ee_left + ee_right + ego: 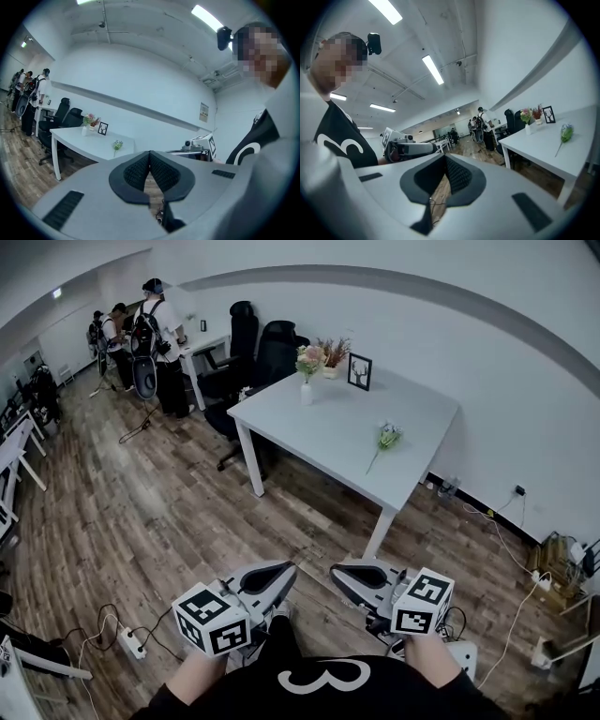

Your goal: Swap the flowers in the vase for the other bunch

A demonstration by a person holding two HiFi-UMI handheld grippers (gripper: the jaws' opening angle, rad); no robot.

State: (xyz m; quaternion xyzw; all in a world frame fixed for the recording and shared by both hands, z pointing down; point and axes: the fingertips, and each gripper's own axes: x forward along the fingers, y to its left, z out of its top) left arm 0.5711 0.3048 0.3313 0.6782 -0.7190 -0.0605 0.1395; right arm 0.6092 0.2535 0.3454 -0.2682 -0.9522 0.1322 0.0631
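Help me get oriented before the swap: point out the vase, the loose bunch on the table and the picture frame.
vase (307, 394): head view, on its white body.
loose bunch (388, 436): head view, on its flower head.
picture frame (359, 372): head view, on the middle of the picture.

The table (337, 427) has a smooth, matt white top and legs, and the floor (141, 521) under it is brown wood-grain planking with a faint sheen. The left gripper (270, 577) and the right gripper (361, 576) have shells of smooth, matt grey plastic, their pads (136, 174) are black and finely ribbed, and the marker cubes (214, 620) carry flat black-and-white print. Near the table's far left corner the vase (307, 393) looks smooth and white, and the chairs (272, 352) beyond that edge are dull black.
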